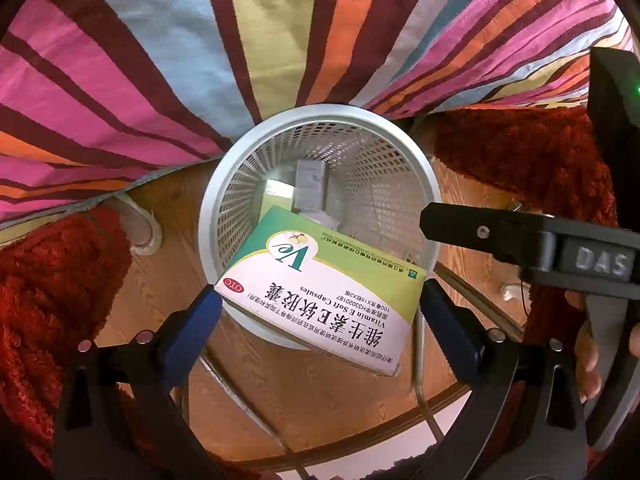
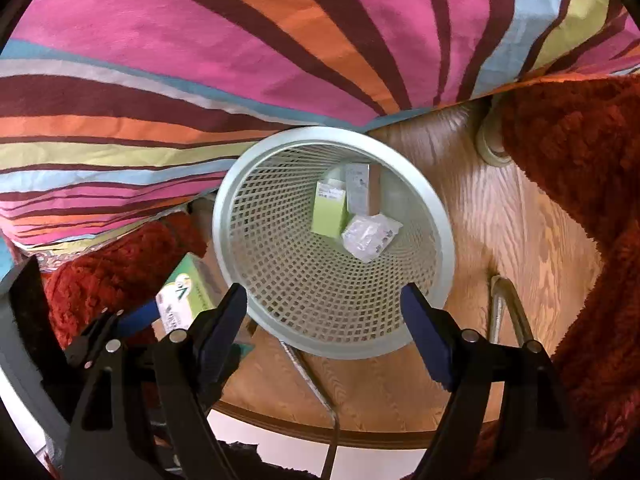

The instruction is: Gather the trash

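With the right gripper gaping empty over the basket, the left gripper, clamping the capsule box, should centre over the rim before letting go.

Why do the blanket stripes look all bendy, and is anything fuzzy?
Left wrist view: the fisheye lens fans the blanket stripes; the box print stays sharp. Right wrist view: same bending; the bin is round and clear, and only the dark corners fade out.

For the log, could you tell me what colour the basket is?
The basket is white mesh with a solid rim, clearest in the right wrist view.
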`<act>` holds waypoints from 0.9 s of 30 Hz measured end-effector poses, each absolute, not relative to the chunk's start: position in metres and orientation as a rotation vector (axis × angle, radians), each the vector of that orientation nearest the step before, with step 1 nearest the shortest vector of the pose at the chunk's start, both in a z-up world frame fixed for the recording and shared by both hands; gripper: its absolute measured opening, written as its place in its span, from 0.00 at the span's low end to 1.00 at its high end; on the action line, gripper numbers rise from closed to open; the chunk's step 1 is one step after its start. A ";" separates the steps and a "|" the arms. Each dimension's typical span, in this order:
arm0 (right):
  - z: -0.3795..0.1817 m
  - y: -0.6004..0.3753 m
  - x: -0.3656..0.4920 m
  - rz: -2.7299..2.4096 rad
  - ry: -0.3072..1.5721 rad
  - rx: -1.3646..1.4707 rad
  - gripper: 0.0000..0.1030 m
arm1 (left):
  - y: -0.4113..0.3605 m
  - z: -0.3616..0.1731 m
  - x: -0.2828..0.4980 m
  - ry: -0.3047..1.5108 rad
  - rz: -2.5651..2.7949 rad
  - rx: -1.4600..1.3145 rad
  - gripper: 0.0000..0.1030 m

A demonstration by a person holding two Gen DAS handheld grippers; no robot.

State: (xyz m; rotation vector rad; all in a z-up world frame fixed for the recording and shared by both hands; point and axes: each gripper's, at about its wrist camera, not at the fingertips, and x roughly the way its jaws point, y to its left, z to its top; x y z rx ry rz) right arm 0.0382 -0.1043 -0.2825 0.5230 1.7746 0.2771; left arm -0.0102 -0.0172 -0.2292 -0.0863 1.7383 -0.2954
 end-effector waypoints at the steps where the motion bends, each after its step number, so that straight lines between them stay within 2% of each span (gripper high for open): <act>1: -0.281 -0.103 0.038 0.306 1.773 0.544 0.73 | -0.017 -0.229 -0.010 1.739 -0.296 -0.088 0.93; 4: -0.279 -0.096 0.036 0.389 1.778 0.606 0.78 | -0.016 -0.229 -0.010 1.734 -0.301 -0.098 0.93; 8: -0.285 -0.086 0.032 0.482 1.824 0.694 0.78 | -0.015 -0.227 -0.010 1.723 -0.307 -0.103 0.93; 15: -0.285 -0.080 0.030 0.453 1.837 0.585 0.78 | -0.020 -0.220 -0.010 1.689 -0.327 -0.097 0.93; 27: -0.293 -0.087 0.030 0.414 1.856 0.564 0.78 | -0.027 -0.212 -0.012 1.652 -0.360 -0.059 0.93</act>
